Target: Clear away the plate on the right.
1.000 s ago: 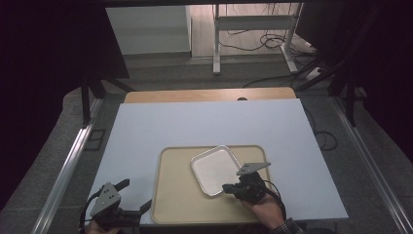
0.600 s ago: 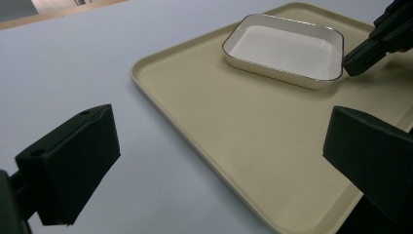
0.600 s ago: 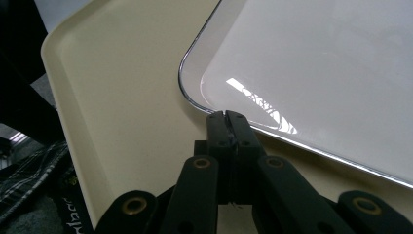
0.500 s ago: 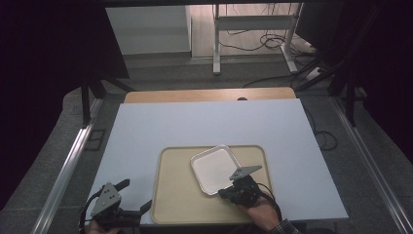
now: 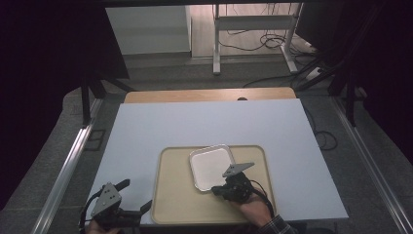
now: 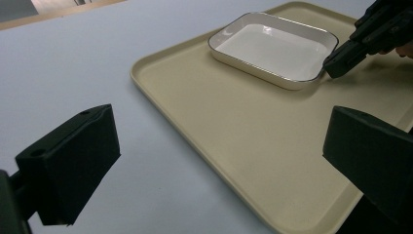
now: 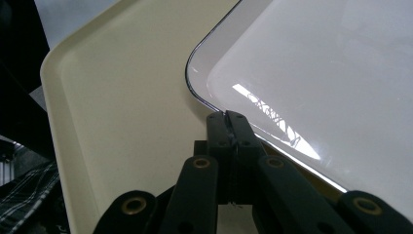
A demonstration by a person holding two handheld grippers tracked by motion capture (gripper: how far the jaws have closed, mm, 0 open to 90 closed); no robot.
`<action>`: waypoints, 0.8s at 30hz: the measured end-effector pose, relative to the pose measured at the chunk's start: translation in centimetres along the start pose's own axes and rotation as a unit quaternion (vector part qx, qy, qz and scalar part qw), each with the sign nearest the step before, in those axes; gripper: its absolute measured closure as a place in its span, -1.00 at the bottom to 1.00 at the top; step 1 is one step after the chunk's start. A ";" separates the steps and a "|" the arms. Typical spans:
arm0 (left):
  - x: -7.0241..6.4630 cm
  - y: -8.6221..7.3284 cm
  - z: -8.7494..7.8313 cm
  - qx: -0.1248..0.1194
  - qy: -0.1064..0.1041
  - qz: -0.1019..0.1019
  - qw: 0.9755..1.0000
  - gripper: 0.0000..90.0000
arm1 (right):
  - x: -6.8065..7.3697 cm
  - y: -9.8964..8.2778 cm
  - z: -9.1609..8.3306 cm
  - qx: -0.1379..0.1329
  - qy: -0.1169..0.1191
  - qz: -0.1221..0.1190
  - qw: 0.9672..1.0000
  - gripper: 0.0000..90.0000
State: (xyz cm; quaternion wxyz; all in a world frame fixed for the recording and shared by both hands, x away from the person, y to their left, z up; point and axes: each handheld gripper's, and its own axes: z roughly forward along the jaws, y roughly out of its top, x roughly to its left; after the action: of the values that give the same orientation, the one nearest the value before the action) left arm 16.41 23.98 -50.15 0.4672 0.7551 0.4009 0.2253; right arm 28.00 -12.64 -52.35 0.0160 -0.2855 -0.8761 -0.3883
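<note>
Because we pinch the white dish (image 5: 211,167) at its near rim with the right gripper (image 7: 228,118), fingers clamped tight, it sits on the tray (image 5: 175,204); the left gripper (image 5: 131,199) waits wide on the counter (image 5: 204,122).

The left tool (image 5: 130,199) is black, with a grey three-cornered plate on top, a black cable trailing from it, and two blocky, matt black jaw pads, one bearing small round holes. The right tool (image 7: 229,117) is black too, its linkage arms pinned with brass-coloured rivets, and it carries the same grey plate and a looping black cable. A plaid cuff covers the right wrist.
</note>
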 end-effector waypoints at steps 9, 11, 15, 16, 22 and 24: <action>0.0 0.0 0.0 0.001 0.001 0.001 1.000 -1.00 | -0.2 0.4 0.2 -0.006 -0.004 -0.001 1.000 1.00; 0.0 0.0 0.0 0.001 0.001 0.001 1.000 -1.00 | -0.3 0.5 0.2 -0.008 -0.004 0.000 1.000 1.00; 0.0 0.0 0.0 0.001 0.001 0.002 1.000 -1.00 | -0.3 0.6 0.3 -0.011 -0.006 -0.004 1.000 1.00; 0.0 0.0 0.0 0.001 0.001 0.002 1.000 -1.00 | -0.3 0.6 0.3 -0.011 -0.006 -0.004 1.000 1.00; -0.1 0.0 0.0 0.002 0.001 0.003 1.000 -1.00 | -0.4 0.8 0.5 -0.015 -0.008 -0.005 1.000 1.00; -0.1 0.0 0.0 0.002 0.001 0.003 1.000 -1.00 | -0.5 0.8 0.5 -0.016 -0.011 -0.004 1.000 1.00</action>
State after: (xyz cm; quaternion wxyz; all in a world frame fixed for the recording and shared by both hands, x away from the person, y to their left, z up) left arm 16.40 23.92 -50.14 0.4648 0.7572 0.3991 0.2267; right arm 28.90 -12.06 -52.27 0.0006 -0.2862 -0.8711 -0.3991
